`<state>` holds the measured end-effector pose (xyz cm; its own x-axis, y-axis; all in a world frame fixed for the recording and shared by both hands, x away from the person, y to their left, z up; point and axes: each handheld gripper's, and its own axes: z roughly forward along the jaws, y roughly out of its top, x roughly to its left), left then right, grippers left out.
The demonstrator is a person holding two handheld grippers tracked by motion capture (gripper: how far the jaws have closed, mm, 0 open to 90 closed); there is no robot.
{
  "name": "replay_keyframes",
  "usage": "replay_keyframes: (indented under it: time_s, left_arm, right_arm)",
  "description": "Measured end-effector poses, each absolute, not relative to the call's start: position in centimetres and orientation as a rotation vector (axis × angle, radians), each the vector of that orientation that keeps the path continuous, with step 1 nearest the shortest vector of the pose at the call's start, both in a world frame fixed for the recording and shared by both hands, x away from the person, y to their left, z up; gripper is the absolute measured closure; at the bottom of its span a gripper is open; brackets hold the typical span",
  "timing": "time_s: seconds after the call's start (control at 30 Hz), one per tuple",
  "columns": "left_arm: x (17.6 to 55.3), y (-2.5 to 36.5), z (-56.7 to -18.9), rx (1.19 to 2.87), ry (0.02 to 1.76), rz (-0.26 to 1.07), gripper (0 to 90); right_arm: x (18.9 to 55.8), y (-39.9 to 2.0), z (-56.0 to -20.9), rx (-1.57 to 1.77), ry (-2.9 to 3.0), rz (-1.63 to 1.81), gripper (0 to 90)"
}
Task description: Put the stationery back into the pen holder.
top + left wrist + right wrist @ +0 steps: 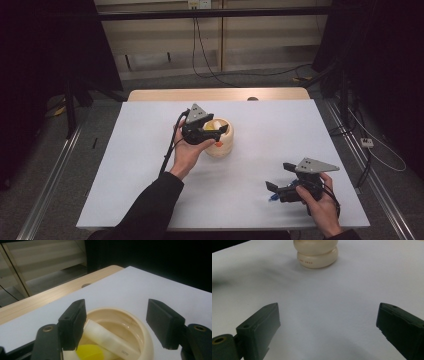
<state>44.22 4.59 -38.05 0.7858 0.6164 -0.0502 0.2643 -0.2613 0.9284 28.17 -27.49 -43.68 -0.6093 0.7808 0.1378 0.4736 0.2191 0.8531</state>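
Two grippers over a white table (150, 165), one per hand. Left gripper (216, 131) held at the cream pot (223, 145), jaws apart over the pot's mouth, nothing pinched between them. In the left gripper view the jaws stand spread either side of the pot's opening, left jaw just over the near rim, right jaw off to the side beyond the rim. Pads press on nothing. Left gripper (117, 325) released.

Pot (140, 332) stands upright, round and bulging, roughly mid-table, a bit nearer the far edge than the near edge. Inside it: a cream tube (110, 340) lying tilted against the inner wall, small dark print near its lower end, too small to read. Beside it a yellow piece (90, 352) at the near side of the pot's inside. Orange bit (218, 144) on the pot's left flank in the high view, cannot tell what it is.

Right gripper (273, 192) low near the near right corner of the table, well apart from the pot, held in the right hand (320, 205). In the right gripper view its jaws are wide apart with bare table between them; right gripper (328, 325) released, holding nothing. Pot (317, 252) seen ahead of it, red print on its lower bulge, unreadable.

Wooden strip (215, 94) runs along the table's far edge.
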Motion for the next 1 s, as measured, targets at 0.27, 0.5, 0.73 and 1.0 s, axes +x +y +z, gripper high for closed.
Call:
replay_keyframes:
  time_s: [0.27,0.5,0.73,1.0]
  left_arm:
    - [43.6,6.7,-37.3,1.897,0.689,0.400,16.3]
    - [42.6,9.6,-38.2,1.930,0.739,0.416,9.6]
    - [41.3,11.6,-38.6,1.931,0.777,0.398,6.4]
    - [39.5,13.9,-40.3,1.922,0.862,0.344,5.9]
  right_arm:
    - [28.2,-27.7,-43.7,1.171,2.176,1.342,4.9]
    - [28.2,-27.6,-44.0,1.185,2.197,1.325,4.3]
    - [28.3,-27.2,-43.7,1.158,2.213,1.316,4.9]
    - [28.2,-28.0,-43.2,1.148,2.256,1.346,5.5]
